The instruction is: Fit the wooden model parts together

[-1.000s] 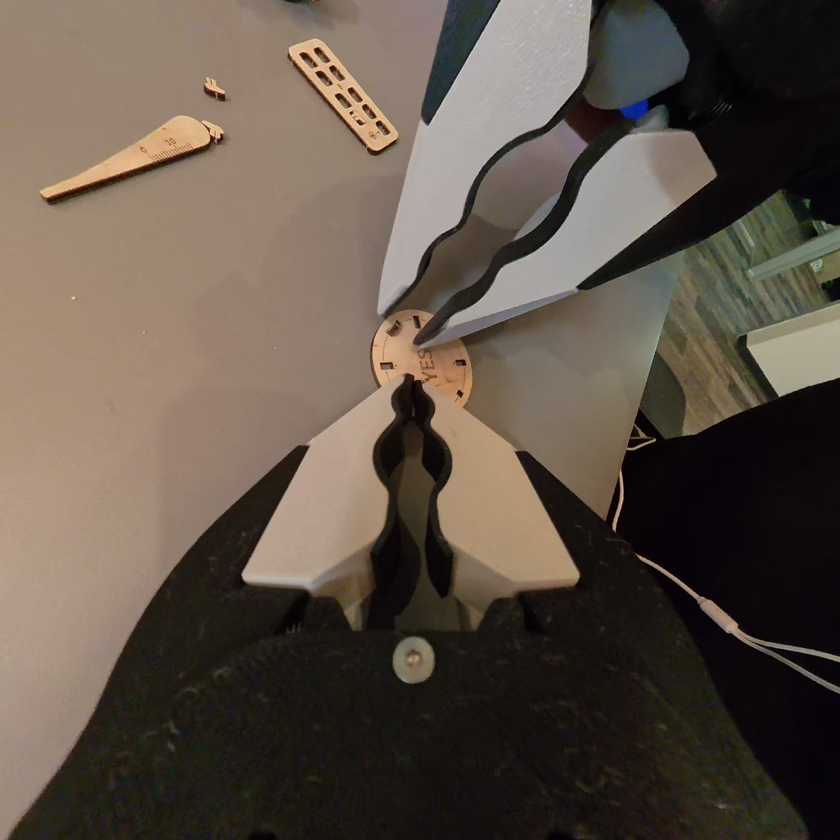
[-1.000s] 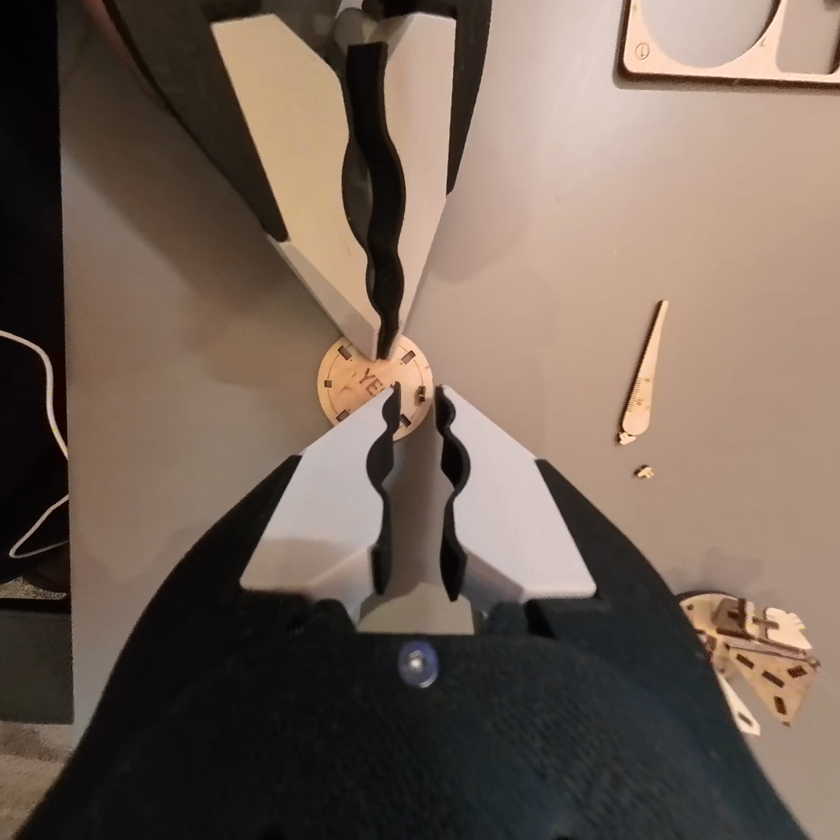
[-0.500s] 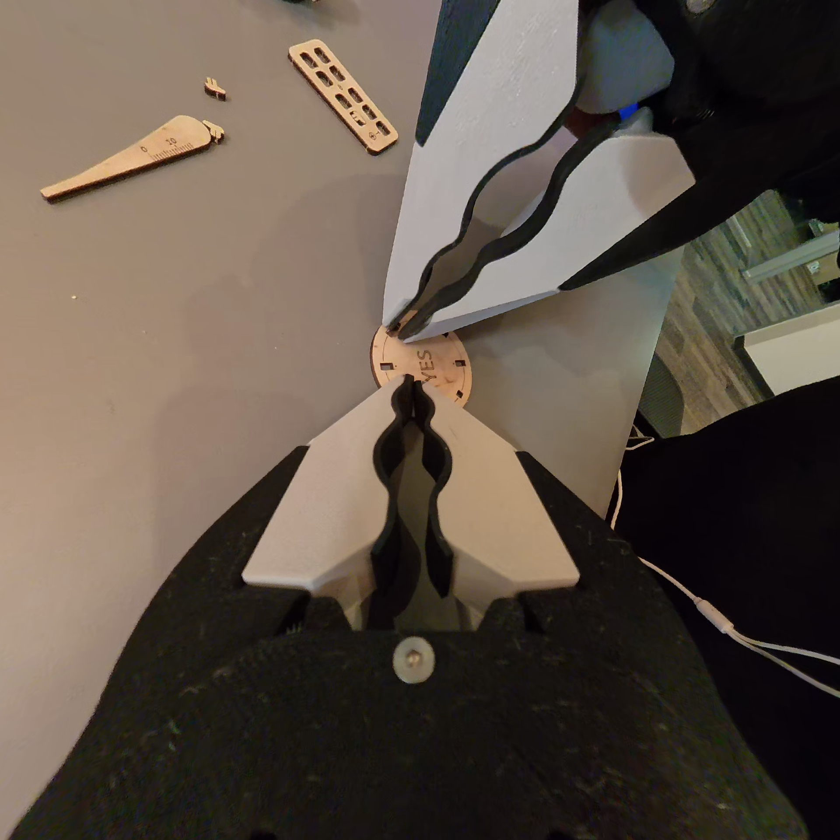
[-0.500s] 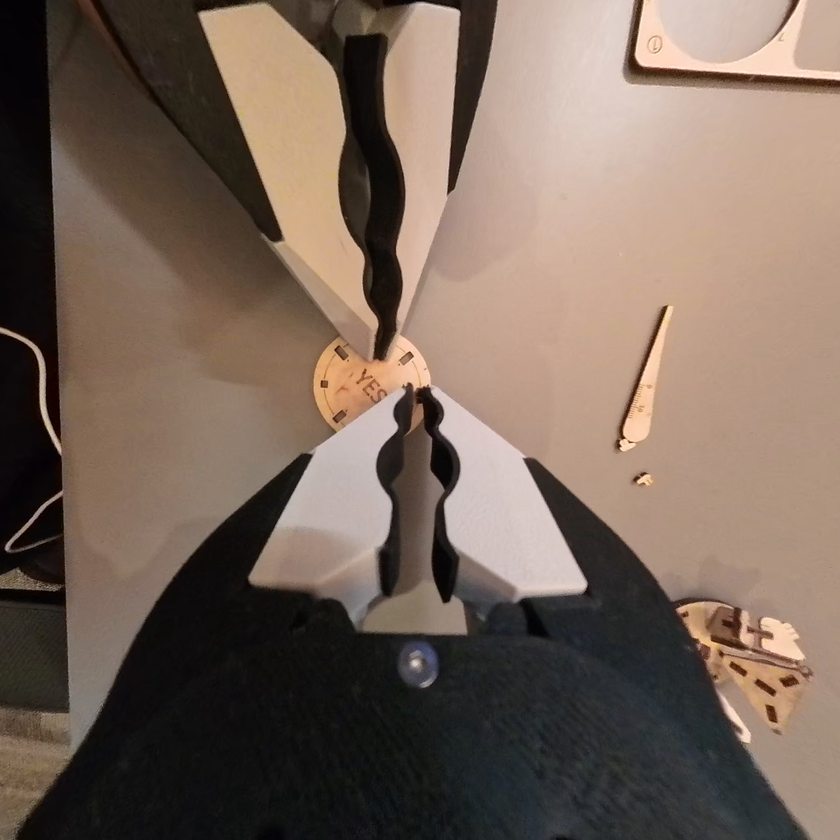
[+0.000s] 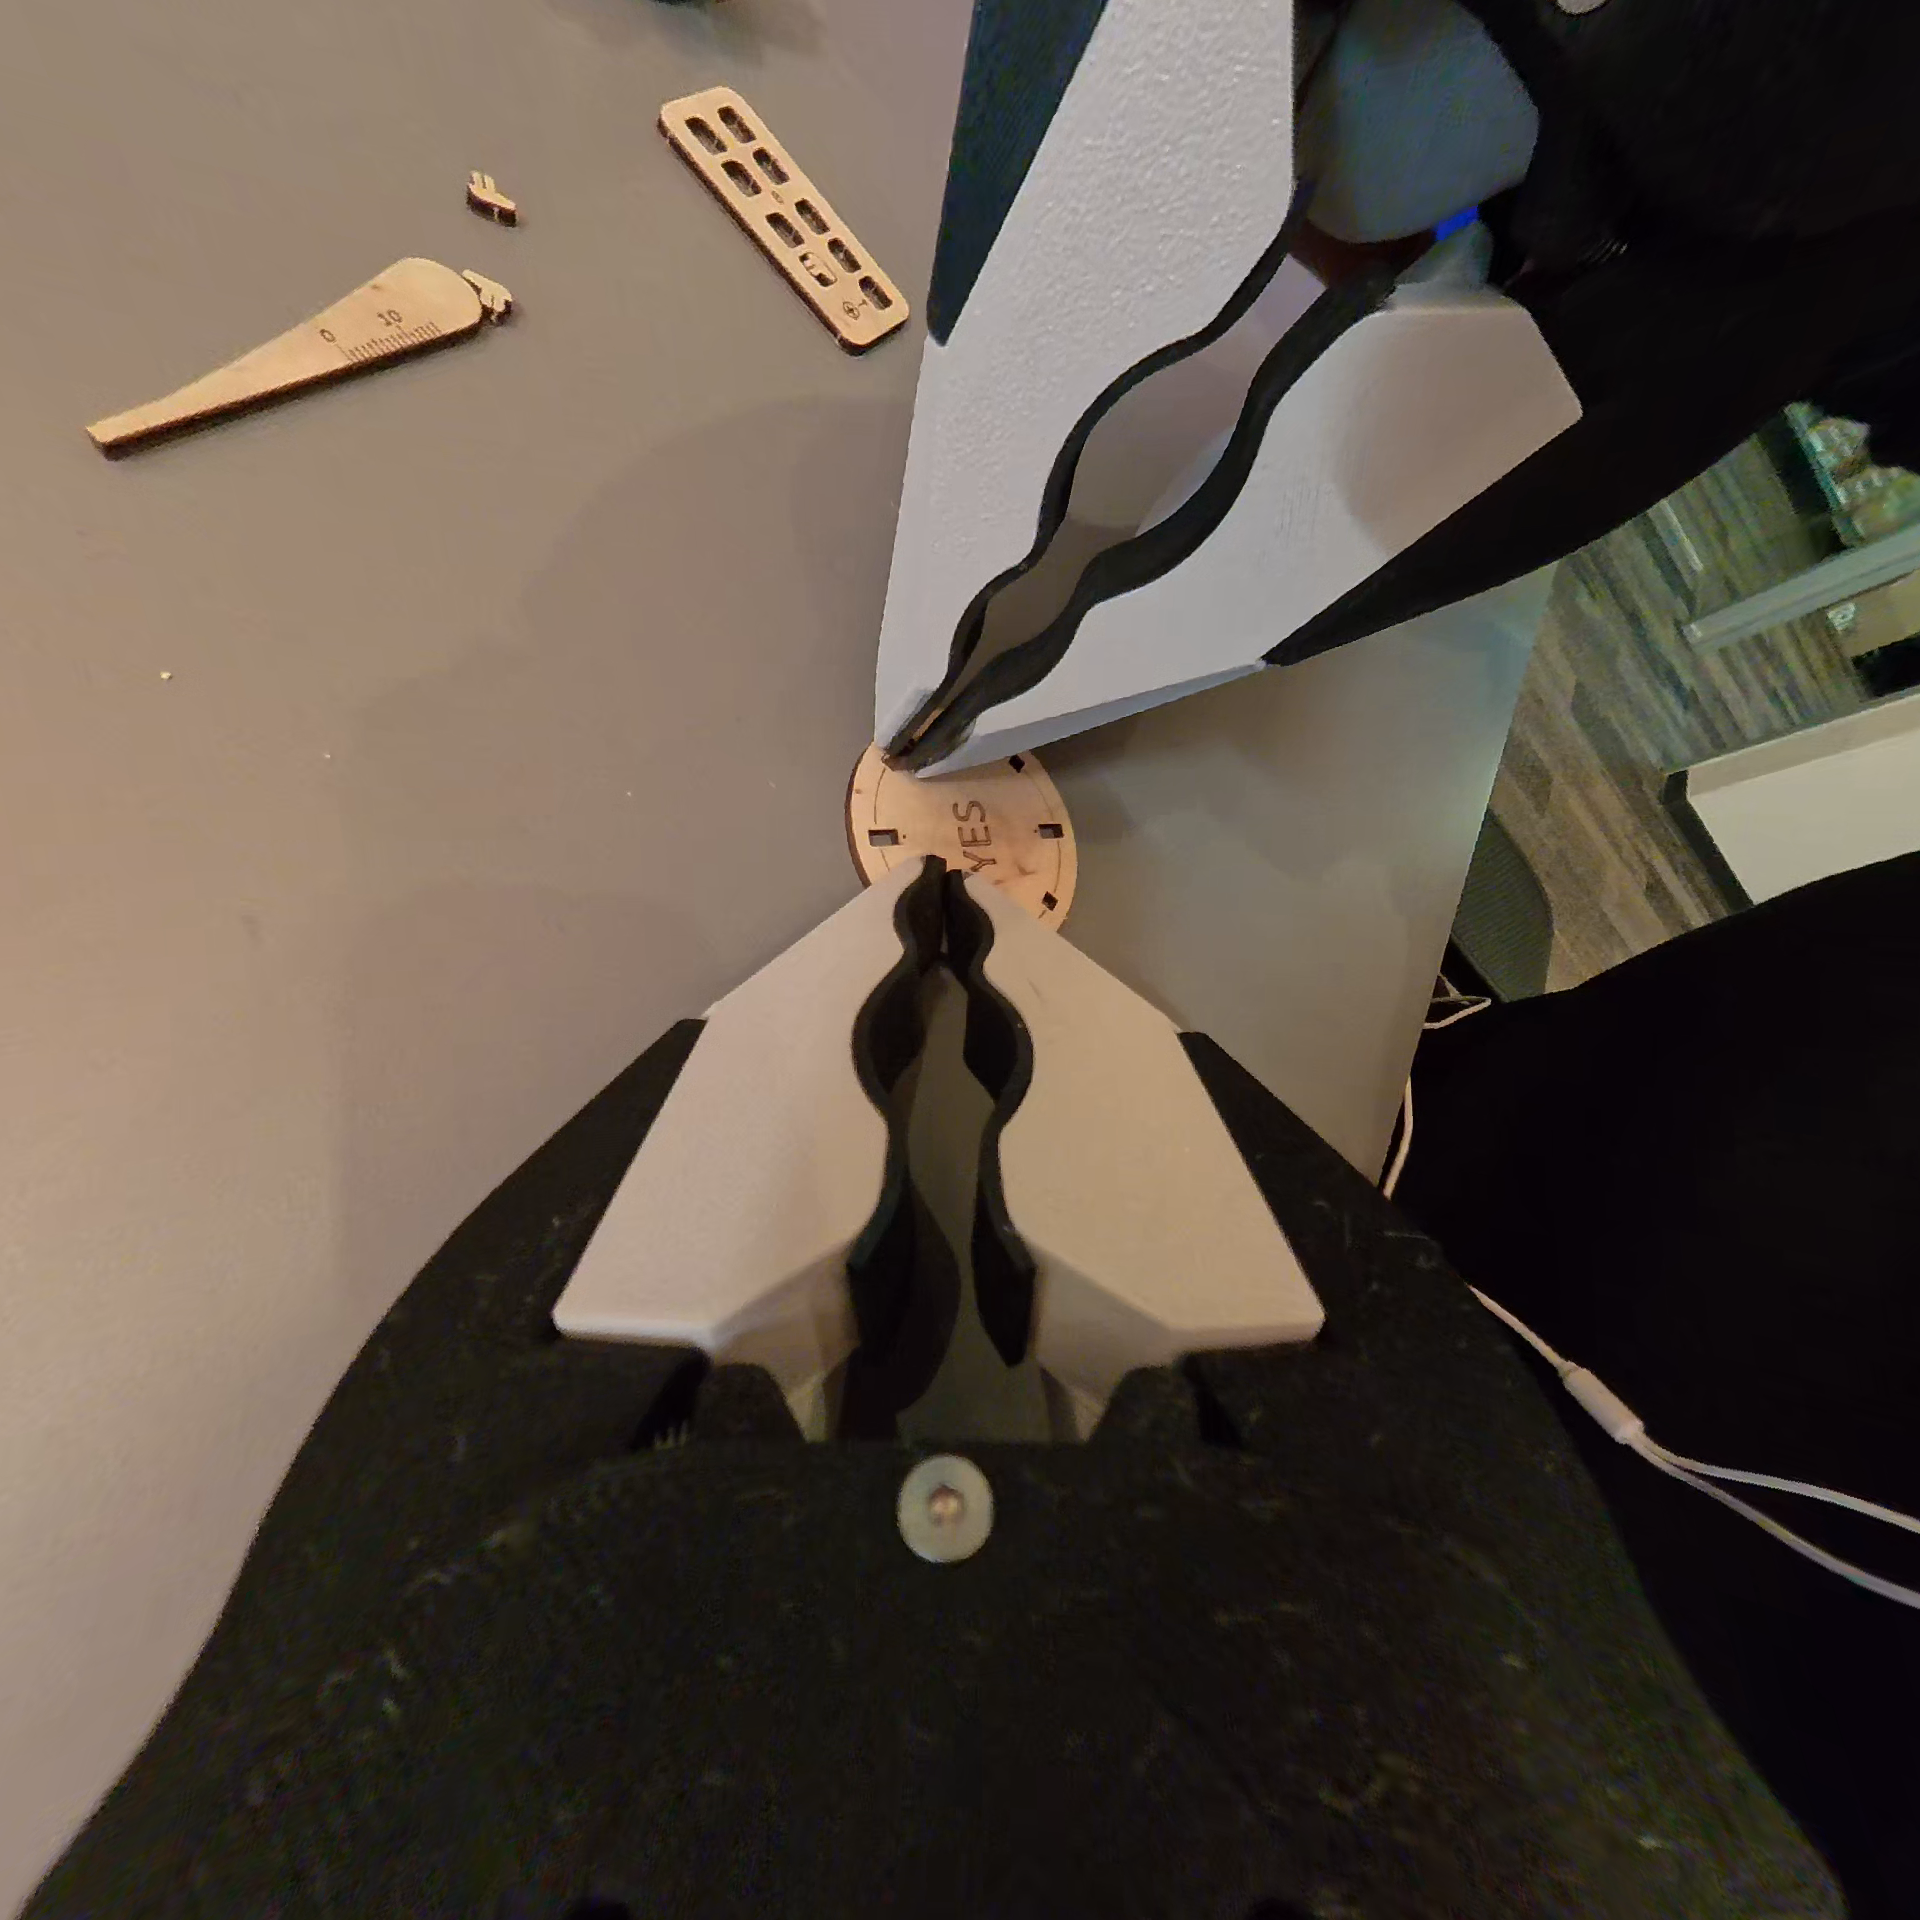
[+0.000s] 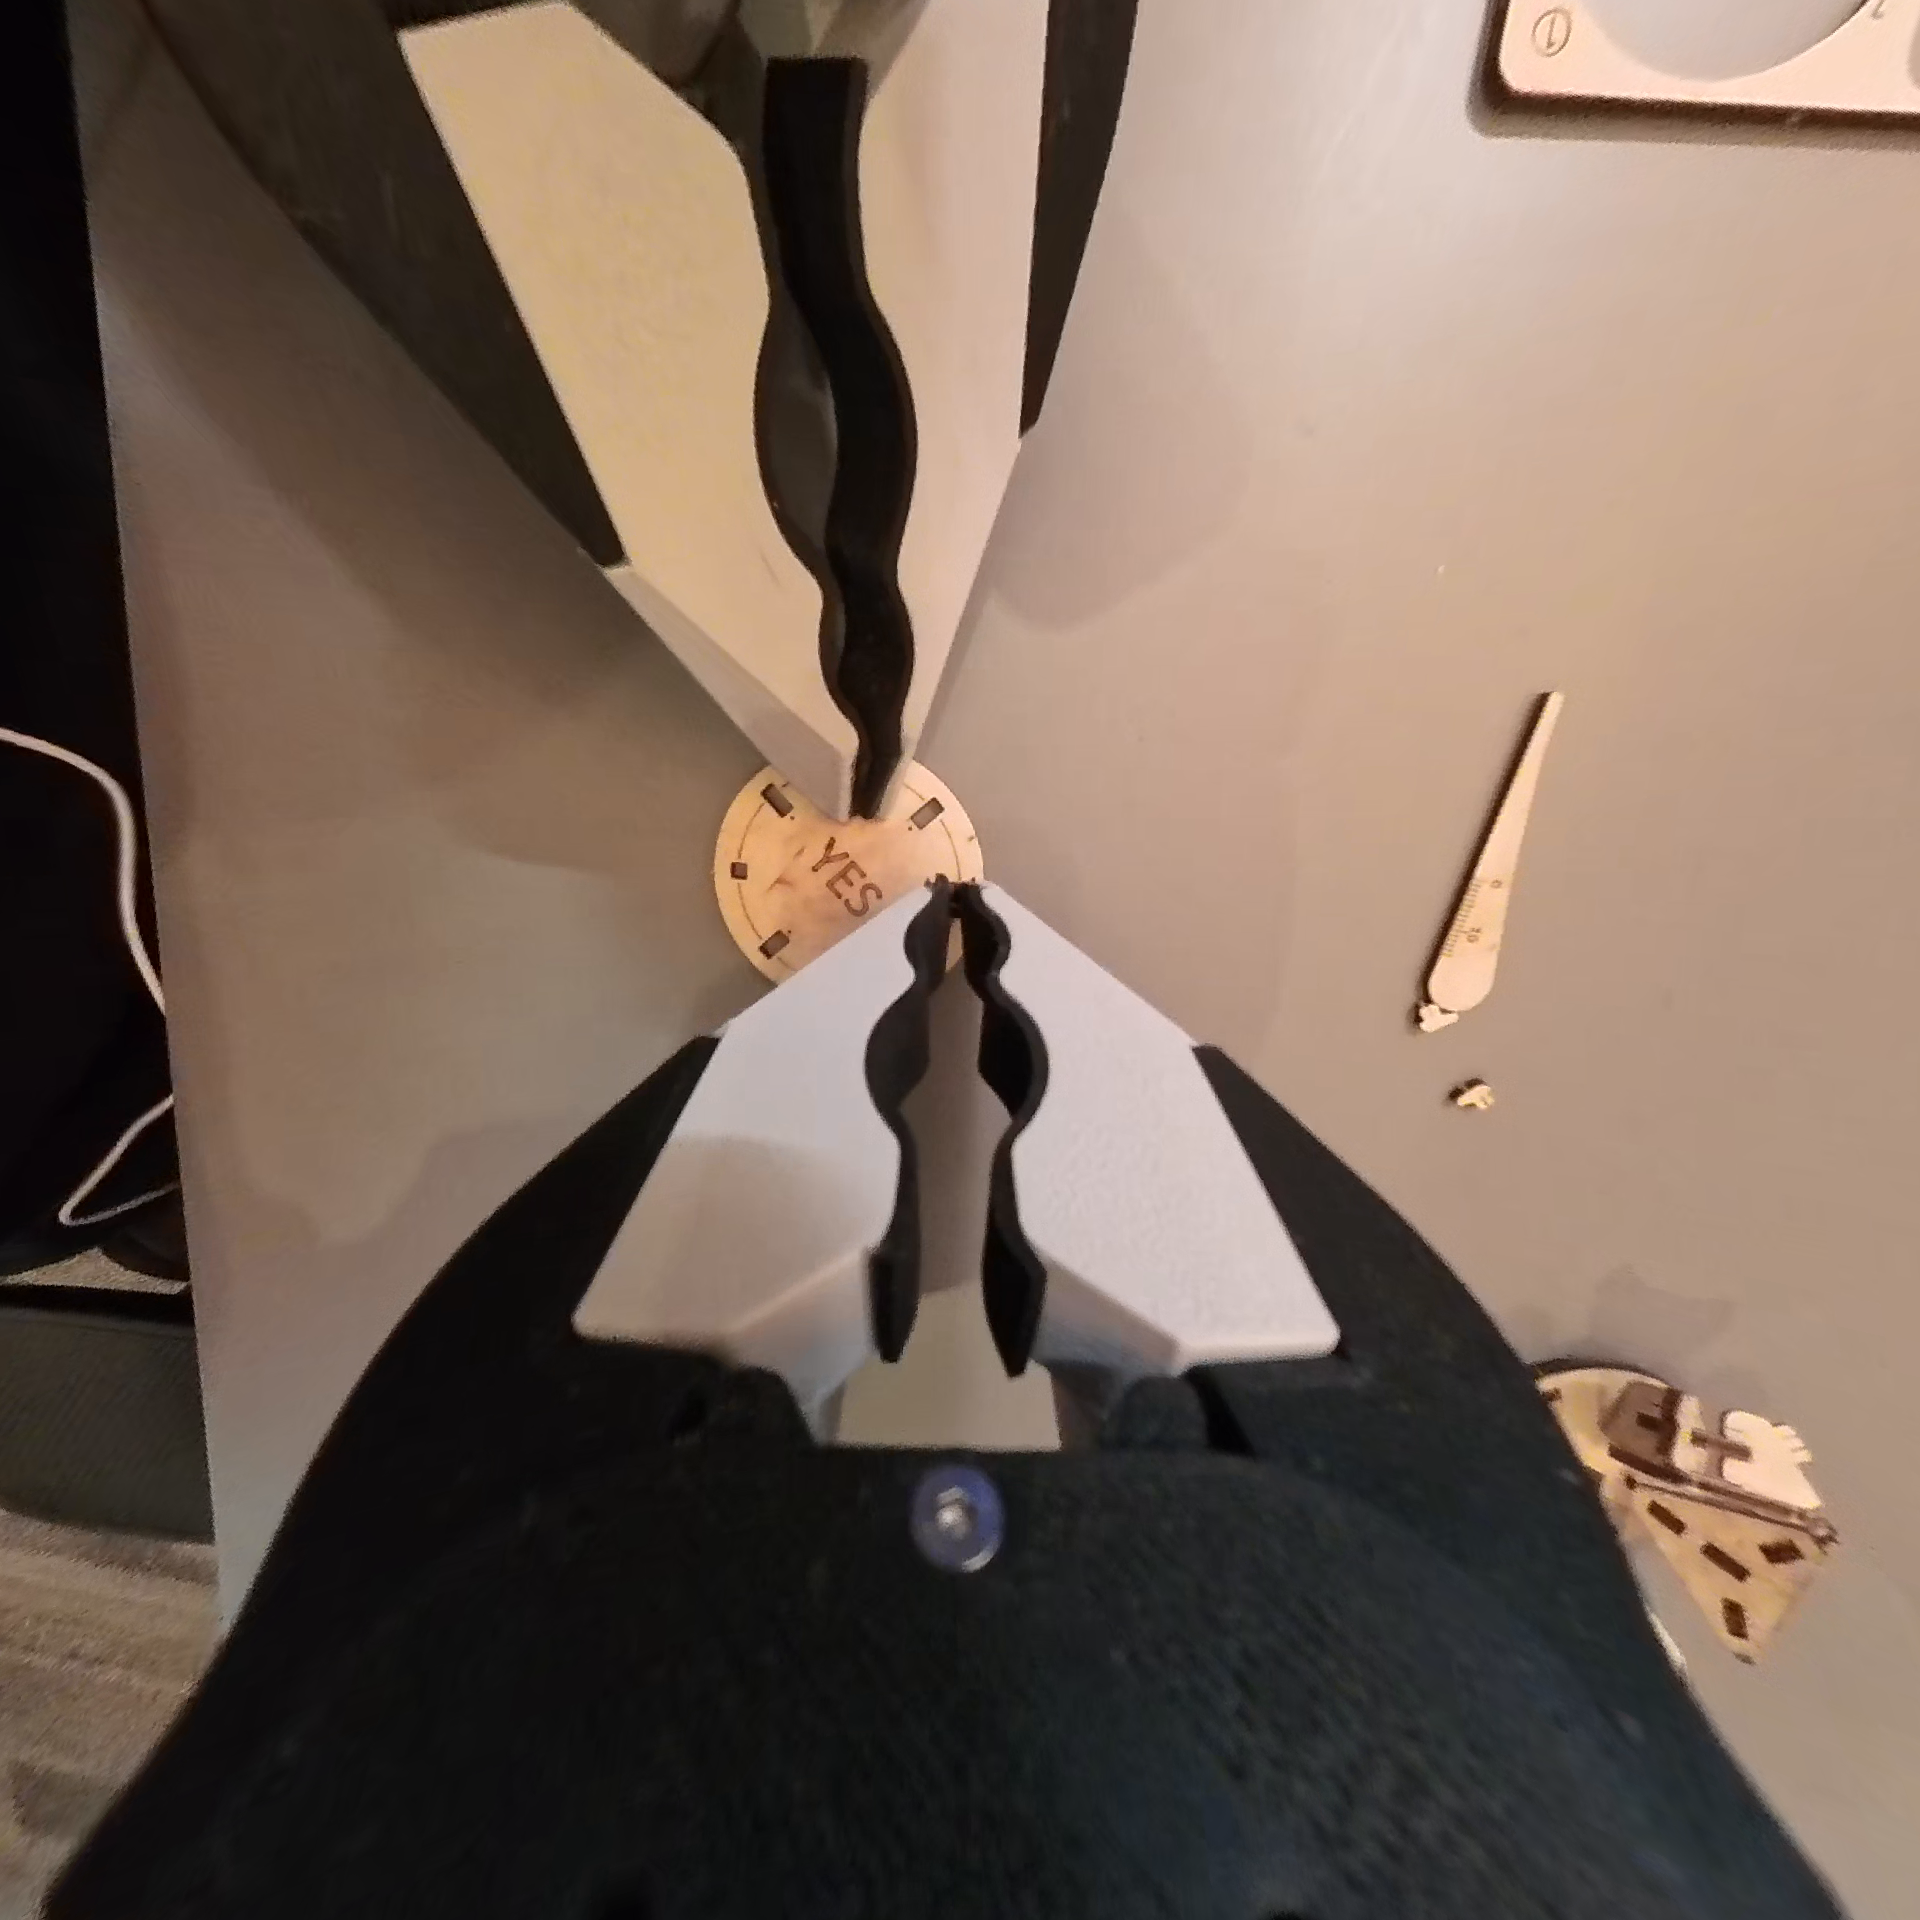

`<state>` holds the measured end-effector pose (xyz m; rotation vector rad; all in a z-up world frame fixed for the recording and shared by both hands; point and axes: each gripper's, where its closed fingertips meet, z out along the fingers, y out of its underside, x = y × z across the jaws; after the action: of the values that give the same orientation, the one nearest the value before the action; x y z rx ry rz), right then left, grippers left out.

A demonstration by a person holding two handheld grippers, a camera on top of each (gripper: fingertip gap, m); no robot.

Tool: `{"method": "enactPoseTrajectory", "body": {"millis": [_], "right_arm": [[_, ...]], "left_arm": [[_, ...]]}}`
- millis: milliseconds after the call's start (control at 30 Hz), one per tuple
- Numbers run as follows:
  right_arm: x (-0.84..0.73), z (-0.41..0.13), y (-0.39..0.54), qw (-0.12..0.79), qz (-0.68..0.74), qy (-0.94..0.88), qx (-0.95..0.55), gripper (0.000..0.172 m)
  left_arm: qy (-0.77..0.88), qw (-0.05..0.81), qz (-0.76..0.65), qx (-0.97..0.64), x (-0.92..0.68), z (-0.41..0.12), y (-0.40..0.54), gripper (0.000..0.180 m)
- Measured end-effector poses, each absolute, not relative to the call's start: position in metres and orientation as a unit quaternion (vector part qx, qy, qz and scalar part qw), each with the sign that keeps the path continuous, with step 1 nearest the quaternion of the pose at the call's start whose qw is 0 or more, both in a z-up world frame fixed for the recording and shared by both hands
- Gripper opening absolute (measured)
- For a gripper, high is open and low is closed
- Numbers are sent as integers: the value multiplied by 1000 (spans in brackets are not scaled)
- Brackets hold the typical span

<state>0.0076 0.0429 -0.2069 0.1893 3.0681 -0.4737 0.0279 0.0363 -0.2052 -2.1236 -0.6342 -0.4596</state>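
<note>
Both my tongs, left and right, are clenched empty, tips down on the wooden disc.

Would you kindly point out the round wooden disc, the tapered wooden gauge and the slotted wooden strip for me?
round wooden disc (image 5: 971, 831), left wrist view, on its bare middle.
tapered wooden gauge (image 5: 312, 348), left wrist view, on its wide marked part.
slotted wooden strip (image 5: 784, 213), left wrist view, on its middle between slots.
</note>
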Motion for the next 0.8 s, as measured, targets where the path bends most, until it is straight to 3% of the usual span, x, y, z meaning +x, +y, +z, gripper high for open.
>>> {"method": "enactPoseTrajectory", "body": {"millis": [800], "right_arm": [[6,-210,37,58,-109,989,84,0]], "left_arm": [[-257,426,-195,-845,28,-205,36,0]]}}
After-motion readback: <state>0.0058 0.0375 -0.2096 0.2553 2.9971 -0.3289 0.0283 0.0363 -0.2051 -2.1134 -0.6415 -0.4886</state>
